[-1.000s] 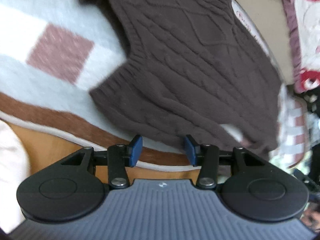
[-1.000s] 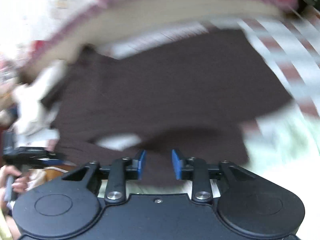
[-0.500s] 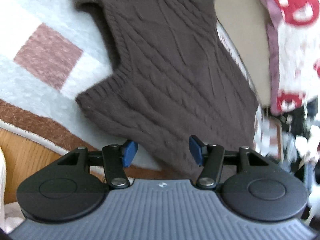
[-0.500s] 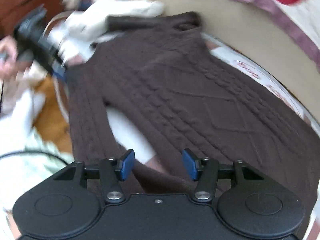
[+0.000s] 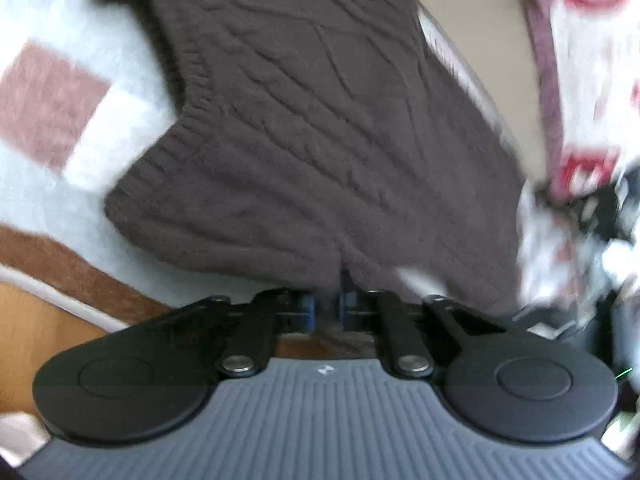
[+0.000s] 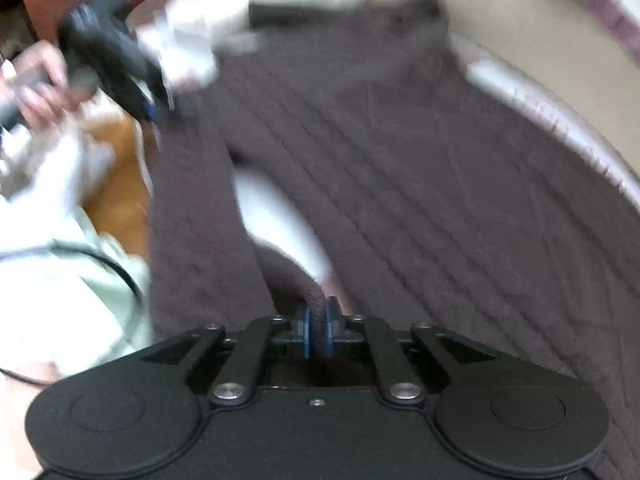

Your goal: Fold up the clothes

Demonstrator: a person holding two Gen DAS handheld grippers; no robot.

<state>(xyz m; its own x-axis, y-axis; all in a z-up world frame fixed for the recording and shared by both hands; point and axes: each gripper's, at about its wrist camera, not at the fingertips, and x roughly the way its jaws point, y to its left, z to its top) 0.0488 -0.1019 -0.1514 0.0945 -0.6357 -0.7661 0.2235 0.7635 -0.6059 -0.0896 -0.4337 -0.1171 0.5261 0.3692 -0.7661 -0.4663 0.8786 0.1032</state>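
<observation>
The left gripper is pinching the near edge of the brown sweater, which is lying ahead on a checked blanket. The right gripper is clamping a bunched sweater fold; only its view is showing the person's hand holding the left gripper.

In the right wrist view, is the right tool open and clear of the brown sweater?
No: the right tool is shut on a fold of the brown sweater, knit bunched between its blue pads.
</observation>
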